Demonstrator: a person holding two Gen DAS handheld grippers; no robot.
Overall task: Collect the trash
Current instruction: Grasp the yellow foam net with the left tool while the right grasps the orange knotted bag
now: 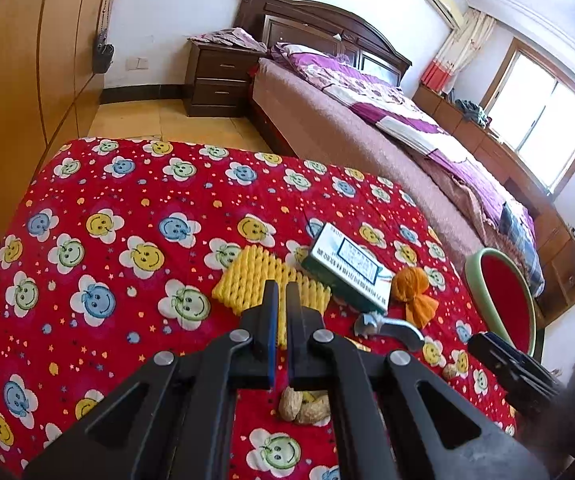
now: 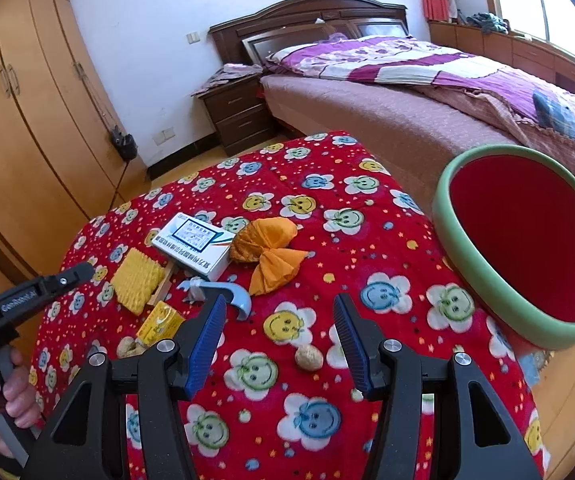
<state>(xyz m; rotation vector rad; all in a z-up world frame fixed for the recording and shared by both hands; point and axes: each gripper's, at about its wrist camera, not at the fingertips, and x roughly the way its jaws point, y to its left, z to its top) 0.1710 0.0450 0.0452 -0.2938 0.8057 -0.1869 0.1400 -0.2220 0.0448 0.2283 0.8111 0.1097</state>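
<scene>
Your left gripper [image 1: 282, 292] is squeezed shut with nothing in it, above the yellow foam net [image 1: 247, 280]. Your right gripper [image 2: 279, 312] is wide open near a nut shell [image 2: 308, 357].

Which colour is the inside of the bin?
Red, with a green rim; the bin shows best in the right wrist view.

left tongs [image 2: 87, 270] arm: "GeoRobot.AI" | box [image 2: 193, 246]: printed text, too small to read

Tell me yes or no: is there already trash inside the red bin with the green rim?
No: in the right wrist view the bin shows only its bare red interior, with nothing visible inside.
</scene>
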